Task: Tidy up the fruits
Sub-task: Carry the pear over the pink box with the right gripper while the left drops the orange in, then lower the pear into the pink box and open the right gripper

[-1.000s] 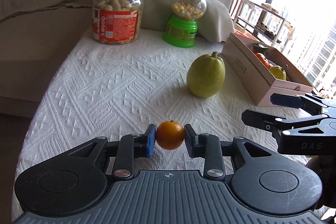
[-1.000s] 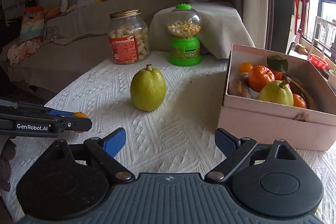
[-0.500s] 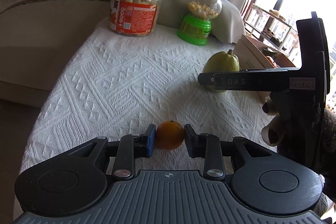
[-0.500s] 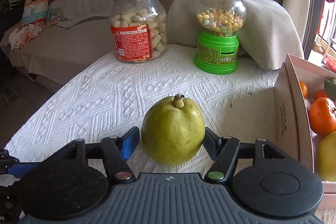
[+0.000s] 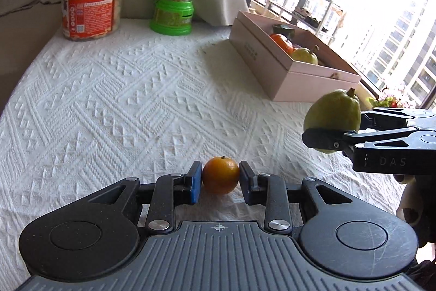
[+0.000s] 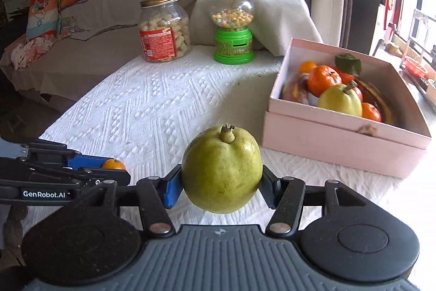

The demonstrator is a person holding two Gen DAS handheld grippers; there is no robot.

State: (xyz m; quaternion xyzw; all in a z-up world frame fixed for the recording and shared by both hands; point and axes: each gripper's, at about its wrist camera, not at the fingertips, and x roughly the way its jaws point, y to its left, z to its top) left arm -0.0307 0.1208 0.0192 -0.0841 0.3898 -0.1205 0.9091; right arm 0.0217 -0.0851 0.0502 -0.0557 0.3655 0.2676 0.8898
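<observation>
Jaws of the right gripper [image 6: 221, 186] clamped a green pear [image 6: 221, 168]; the left gripper [image 5: 220, 179] pinched a small orange [image 5: 220, 175].

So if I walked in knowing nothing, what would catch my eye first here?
Probably the big green pear, pinched between the fingers of the right gripper and held up off the white tablecloth. Next, the small orange clamped in the left gripper low over the cloth. Behind them to the right sits an open pink box already holding oranges and another pear, with a green candy dispenser and a jar of snacks at the far end.
</observation>
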